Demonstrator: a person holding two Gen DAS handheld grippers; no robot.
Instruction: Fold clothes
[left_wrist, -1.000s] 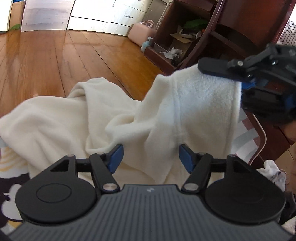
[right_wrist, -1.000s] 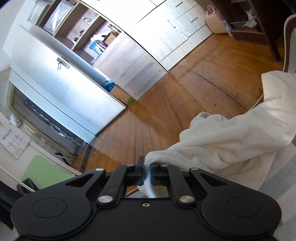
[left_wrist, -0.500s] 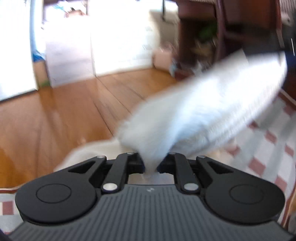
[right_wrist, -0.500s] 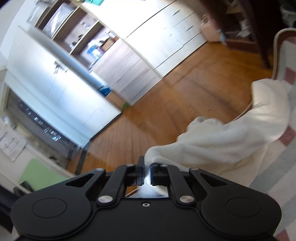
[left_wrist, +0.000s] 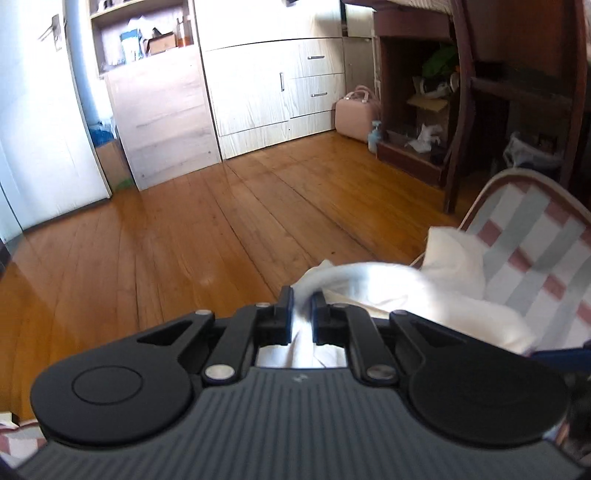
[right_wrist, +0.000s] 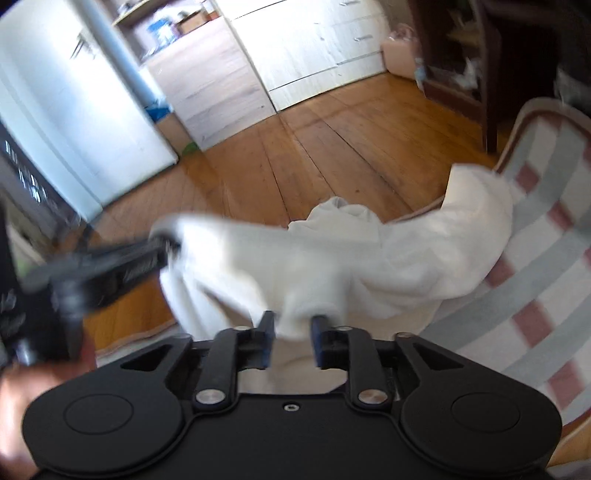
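left gripper (left_wrist: 302, 314) clamps white garment (right_wrist: 406, 254); right gripper (right_wrist: 291, 332) opening, fabric between jaws.

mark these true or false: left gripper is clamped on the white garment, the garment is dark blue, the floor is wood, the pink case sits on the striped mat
1. The left gripper is clamped on the white garment. True.
2. The garment is dark blue. False: it is white.
3. The floor is wood. True.
4. The pink case sits on the striped mat. False: it stands on the floor by the drawers.
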